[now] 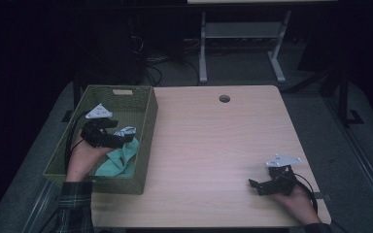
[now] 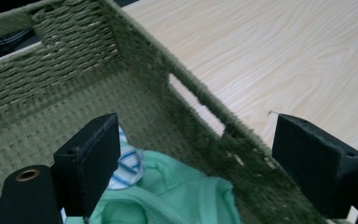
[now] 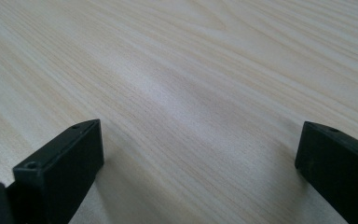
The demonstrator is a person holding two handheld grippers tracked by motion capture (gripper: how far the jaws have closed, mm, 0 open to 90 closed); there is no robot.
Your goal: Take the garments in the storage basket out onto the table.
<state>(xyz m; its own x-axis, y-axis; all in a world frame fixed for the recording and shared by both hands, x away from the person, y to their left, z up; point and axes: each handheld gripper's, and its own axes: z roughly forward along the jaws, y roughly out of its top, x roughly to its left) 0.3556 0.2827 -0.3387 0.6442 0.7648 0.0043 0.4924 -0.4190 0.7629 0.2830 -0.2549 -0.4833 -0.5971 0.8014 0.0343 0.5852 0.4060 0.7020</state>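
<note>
The left gripper (image 1: 119, 137) hangs inside the green woven rectangular basket (image 1: 145, 127), its 2 matte black block jaws spread wide with nothing between them. In the left gripper view (image 2: 193, 154) those jaws straddle the basket's side wall: 1 jaw stands over the basket's inside, the other over the wall's outer edge by the table. Just below the jaws lies the mint-green ribbed knit cloth (image 2: 182, 196), soft and rumpled, filling the near end of the basket. Tucked against it is a small white cloth with thin blue stripes (image 2: 126, 163), partly hidden behind the inner jaw. That view brings out the coarse braided weave of the basket and a slot handle cut in its side wall, detail that the high view blurs.

The right gripper (image 1: 256, 185) rests low at the near right part of the pale wooden table (image 1: 213, 141), well apart from the basket. In the right gripper view (image 3: 200, 154) its 2 black jaws also stand wide apart, empty, above bare smooth wood with fine straight grain.

The high view adds the round cable hole (image 1: 224, 98) near the table's far edge, and a plaid sleeve (image 1: 75, 201) at the person's left arm.
</note>
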